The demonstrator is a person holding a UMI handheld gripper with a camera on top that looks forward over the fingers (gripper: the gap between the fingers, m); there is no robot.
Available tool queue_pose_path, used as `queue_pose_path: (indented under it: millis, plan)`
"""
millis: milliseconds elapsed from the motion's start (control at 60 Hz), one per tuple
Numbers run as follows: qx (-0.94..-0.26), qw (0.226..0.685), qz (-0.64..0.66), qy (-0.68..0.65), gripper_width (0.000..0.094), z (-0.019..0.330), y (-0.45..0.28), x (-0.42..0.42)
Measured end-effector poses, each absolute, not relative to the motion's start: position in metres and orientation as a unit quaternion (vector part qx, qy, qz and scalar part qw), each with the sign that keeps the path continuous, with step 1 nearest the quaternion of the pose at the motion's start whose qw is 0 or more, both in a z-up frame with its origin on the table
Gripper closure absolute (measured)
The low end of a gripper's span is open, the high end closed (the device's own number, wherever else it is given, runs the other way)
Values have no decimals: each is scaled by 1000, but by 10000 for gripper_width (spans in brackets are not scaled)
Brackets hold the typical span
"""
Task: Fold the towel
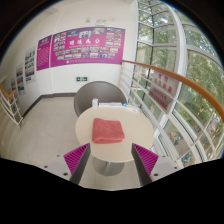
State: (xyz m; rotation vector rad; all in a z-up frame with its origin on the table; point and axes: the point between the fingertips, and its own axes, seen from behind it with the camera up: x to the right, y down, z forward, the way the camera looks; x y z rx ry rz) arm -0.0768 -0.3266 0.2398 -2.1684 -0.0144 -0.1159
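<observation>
Towel [109, 131], red and folded into a rectangle, lies on the round white table [85, 138], just ahead of the gripper [108, 160], whose fingers are spread apart. Magenta wall posters [90, 45] carry unreadable writing.

Round table [92, 141], chair [97, 97], windows [178, 60]

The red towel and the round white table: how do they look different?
The folded red towel is a small, soft square; the round white table is wide and smooth. The towel lies on the table, which stands on the floor. Both sit just ahead of the open gripper.
</observation>
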Motion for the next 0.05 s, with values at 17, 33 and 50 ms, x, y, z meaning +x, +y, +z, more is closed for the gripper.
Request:
queue_pose_path:
  millis: [17, 33, 50]
  plan:
    - [-883, 466, -47, -7, 84, 241, -329, -78]
    - [-883, 467, -48, -7, 84, 239, -331, -80]
    - [-883, 466, -47, -8, 85, 241, -333, -81]
